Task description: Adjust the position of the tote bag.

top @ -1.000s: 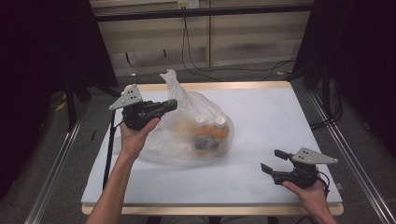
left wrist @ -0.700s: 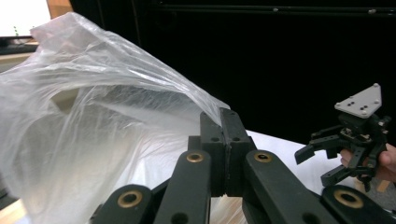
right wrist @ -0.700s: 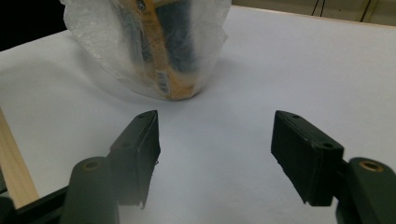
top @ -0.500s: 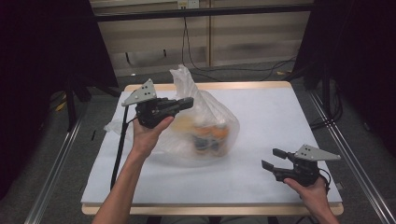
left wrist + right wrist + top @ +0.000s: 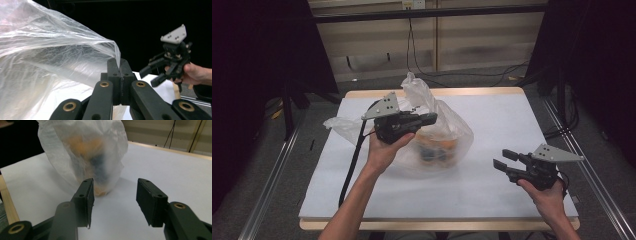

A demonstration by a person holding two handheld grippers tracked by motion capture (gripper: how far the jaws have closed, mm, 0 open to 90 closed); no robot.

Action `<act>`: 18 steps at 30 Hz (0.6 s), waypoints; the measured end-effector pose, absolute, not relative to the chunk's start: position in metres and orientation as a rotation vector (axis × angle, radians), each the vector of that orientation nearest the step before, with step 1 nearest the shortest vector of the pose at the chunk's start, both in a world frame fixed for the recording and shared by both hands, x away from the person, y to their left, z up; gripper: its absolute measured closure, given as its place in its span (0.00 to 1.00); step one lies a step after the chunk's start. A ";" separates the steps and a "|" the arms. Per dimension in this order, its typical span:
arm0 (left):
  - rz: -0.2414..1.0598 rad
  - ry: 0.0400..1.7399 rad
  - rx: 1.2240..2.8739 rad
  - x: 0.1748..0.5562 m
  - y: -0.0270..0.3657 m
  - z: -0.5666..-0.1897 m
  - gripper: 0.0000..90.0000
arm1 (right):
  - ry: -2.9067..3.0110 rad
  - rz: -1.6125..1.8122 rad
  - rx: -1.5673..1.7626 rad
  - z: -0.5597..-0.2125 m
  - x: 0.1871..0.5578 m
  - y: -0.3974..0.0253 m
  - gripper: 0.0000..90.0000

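A clear plastic bag [image 5: 451, 131] with orange and dark items inside lies on the white table [image 5: 507, 115], slightly left of centre. My left gripper [image 5: 430, 119] hovers over the bag's top, shut on a fold of its film. In the left gripper view the film [image 5: 52, 60] runs into the closed jaws at the left gripper [image 5: 120, 67]. My right gripper [image 5: 502, 158] stands open near the front right, well apart from the bag. In the right gripper view the bag [image 5: 85, 152] sits ahead of the right gripper [image 5: 113, 195], nothing between its fingers. The right gripper [image 5: 150, 76] also appears in the left gripper view.
The table has a wooden rim [image 5: 472, 92] and metal rails [image 5: 584, 165] along both sides. Dark frame posts [image 5: 287, 100] stand at the back left and right. Cables [image 5: 447, 80] trail on the floor behind. Bare white surface [image 5: 512, 120] lies right of the bag.
My left gripper has moved right over the bag, keeping hold of the film and drawing the bag's top up and across. The right gripper has shifted only slightly.
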State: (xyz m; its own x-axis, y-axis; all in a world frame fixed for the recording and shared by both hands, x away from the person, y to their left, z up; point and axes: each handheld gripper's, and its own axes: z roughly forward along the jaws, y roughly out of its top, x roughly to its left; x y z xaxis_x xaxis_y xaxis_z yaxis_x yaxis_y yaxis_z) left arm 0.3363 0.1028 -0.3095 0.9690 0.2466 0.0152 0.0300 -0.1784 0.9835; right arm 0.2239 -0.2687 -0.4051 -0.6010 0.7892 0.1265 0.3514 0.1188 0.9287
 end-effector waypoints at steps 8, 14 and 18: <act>0.178 0.189 1.730 0.330 0.090 -0.320 1.00 | 1.986 1.543 1.031 -0.373 0.232 -0.260 0.62; 0.157 0.180 1.762 0.328 0.082 -0.332 1.00 | 1.986 1.592 0.993 -0.360 0.243 -0.249 0.63; 0.146 0.179 1.773 0.328 0.075 -0.336 1.00 | 1.964 1.629 0.958 -0.346 0.248 -0.243 0.57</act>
